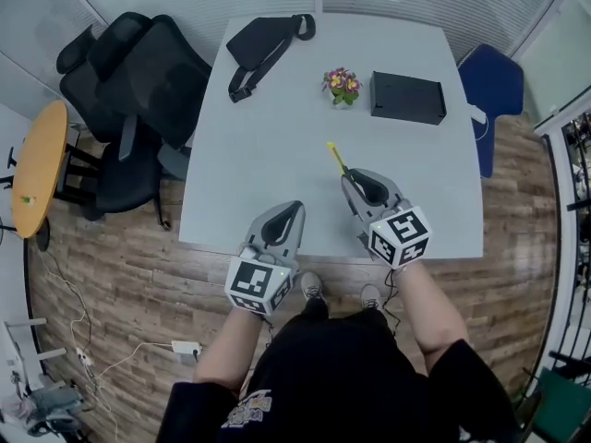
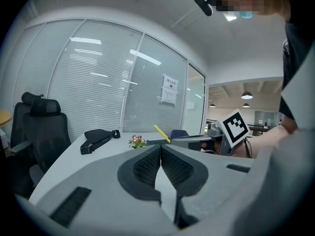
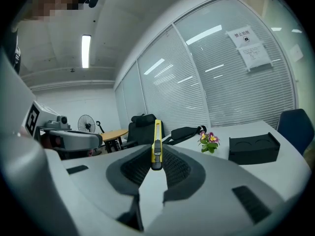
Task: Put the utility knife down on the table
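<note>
The utility knife was held by its near end in the jaws of the right gripper, its long axis projecting far-left above the tabletop. The jaws of the left gripper were closed, empty.

Grey left tool and right tool carry black-and-white marker cubes; the shirt is black.

The utility knife has a yellow plastic body, smooth and a little glossy. The right gripper and the left gripper are matt grey plastic with black ribbed pads. The tabletop is smooth, matt, pale grey. The bag at its far edge looks like black matt cloth, and the box near its far right corner like matt black plastic. The floor shows wood planks.
</note>
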